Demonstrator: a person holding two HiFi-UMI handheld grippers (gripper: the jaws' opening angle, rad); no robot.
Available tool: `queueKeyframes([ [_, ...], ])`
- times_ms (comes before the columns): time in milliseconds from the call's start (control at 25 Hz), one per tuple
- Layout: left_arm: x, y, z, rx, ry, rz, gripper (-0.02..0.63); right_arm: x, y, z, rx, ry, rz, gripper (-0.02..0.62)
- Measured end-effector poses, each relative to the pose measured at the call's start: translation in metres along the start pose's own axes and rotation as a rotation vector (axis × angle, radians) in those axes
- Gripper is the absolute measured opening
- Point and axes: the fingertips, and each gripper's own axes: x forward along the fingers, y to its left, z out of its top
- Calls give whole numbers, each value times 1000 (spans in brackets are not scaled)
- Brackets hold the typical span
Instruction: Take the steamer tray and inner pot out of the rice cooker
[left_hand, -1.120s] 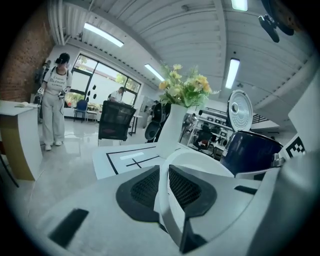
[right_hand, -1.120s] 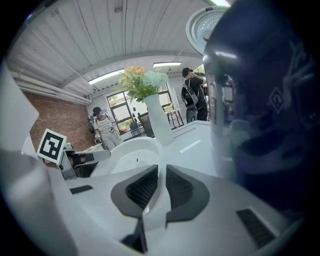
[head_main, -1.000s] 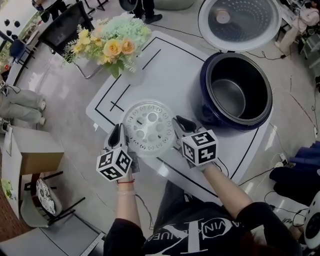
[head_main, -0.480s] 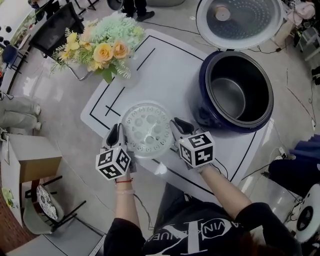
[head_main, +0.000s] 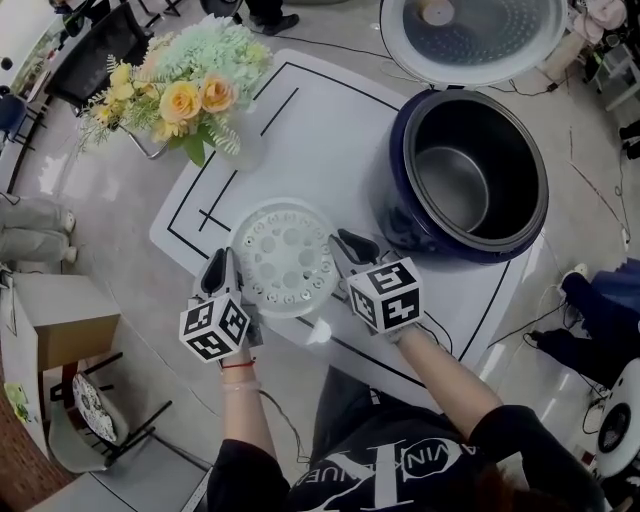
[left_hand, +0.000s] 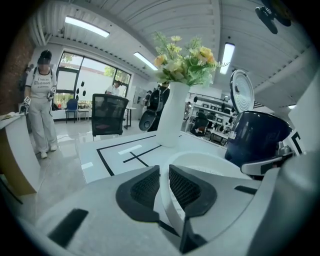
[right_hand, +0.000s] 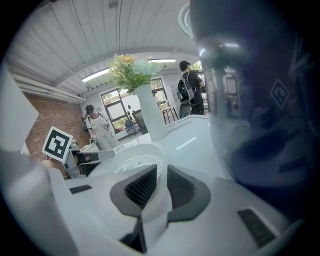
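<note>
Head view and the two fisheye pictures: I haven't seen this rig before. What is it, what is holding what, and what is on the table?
There is no robot here. A person holds a two-jaw gripper in each hand, and the marker cubes are part of those grippers. The head view looks down from the person's head. Each gripper view looks along that gripper's own jaws.

The left gripper and right gripper pinch opposite edges of the white perforated steamer tray. The left is clamped on the rim. The right's jaws have just been opening slightly, with the rim between them.

On the white table stand a vase of flowers and the dark blue rice cooker, with its lid up and the inner pot inside.
</note>
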Motion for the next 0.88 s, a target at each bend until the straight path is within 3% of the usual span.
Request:
queueKeyframes([
  [160,-6,0,-1,-26,-18,0,46,-5,2,0,-27,-13,7,63],
  [560,-30,-2,19,86,-70,47,49,-23,21,9,-57,-57,87,73],
  [880,-42,-61,53,101,-148,-65,50,-70,36,27,-88,-115,138,78],
])
